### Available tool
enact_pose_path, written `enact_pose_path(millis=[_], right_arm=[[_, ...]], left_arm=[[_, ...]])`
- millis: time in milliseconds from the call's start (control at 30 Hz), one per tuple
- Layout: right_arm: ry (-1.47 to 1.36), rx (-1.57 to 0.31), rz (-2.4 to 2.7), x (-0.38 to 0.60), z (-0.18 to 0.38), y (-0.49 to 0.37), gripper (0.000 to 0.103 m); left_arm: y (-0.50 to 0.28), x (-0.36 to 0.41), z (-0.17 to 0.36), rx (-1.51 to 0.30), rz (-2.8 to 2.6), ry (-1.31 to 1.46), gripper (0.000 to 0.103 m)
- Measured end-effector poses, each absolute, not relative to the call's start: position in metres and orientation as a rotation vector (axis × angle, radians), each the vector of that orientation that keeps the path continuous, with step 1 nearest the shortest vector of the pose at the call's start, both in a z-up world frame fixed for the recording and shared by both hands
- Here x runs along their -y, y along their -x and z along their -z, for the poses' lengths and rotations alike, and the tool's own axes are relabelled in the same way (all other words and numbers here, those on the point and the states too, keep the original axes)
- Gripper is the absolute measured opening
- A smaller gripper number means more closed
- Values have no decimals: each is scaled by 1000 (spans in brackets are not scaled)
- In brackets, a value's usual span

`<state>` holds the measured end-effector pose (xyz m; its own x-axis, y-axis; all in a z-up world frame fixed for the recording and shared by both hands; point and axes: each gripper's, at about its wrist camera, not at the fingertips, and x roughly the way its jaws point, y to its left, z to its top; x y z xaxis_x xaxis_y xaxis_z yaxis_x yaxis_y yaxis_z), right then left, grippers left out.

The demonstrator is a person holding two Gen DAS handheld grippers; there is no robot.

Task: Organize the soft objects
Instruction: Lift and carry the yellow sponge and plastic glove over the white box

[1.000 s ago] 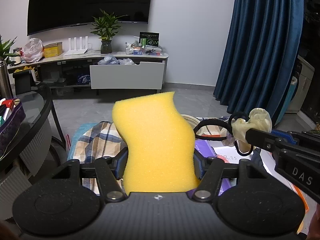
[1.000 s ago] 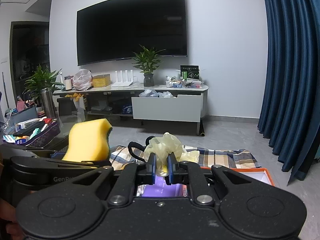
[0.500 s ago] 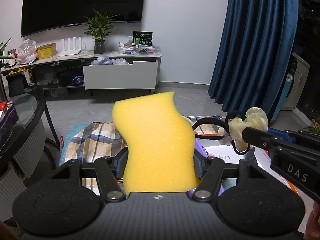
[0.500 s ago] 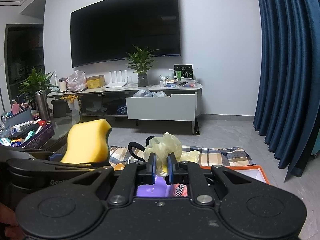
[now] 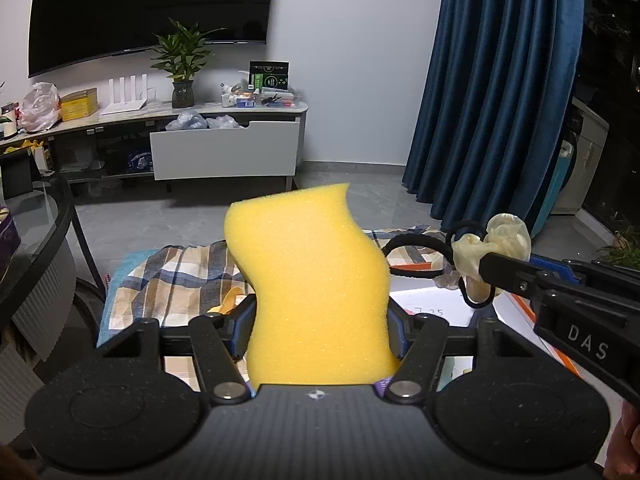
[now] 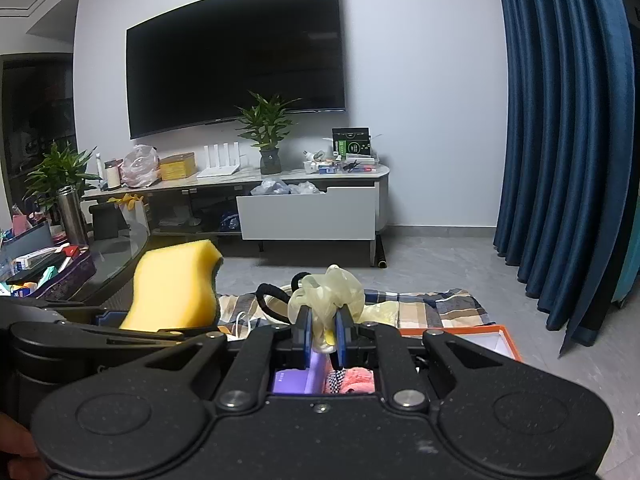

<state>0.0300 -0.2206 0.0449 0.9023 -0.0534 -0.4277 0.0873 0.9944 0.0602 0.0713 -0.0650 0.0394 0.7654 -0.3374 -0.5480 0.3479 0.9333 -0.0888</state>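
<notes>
Yellow foam fills the middle of the room's action: a wavy sponge (image 5: 316, 292) stands upright, squeezed at its lower half by the left tongs (image 5: 320, 332), whose blue-padded fingers (image 5: 242, 330) press in on both sides. Just to its right, the right tongs (image 6: 320, 334) are clamped nearly together on a crumpled pale-yellow glove (image 6: 328, 296), with black hair ties (image 5: 416, 256) dangling around it. Both are held up in the air above a plaid cloth (image 5: 176, 280) spread on the floor. Beside the cloth lies an orange-rimmed box (image 6: 496, 340). Further back stands a low TV cabinet (image 6: 308, 212) with a potted plant (image 6: 268, 132), under a wall-mounted television (image 6: 236, 64), and dark blue curtains (image 6: 568, 140) hang on the right.
</notes>
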Motion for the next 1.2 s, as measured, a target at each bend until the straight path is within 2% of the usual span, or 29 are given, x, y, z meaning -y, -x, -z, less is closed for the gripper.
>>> enact_pose_path(millis=[1200], right_arm=[[-132, -434, 225, 280, -44, -9, 15]], left_arm=[[-76, 112, -31, -611, 518, -62, 64]])
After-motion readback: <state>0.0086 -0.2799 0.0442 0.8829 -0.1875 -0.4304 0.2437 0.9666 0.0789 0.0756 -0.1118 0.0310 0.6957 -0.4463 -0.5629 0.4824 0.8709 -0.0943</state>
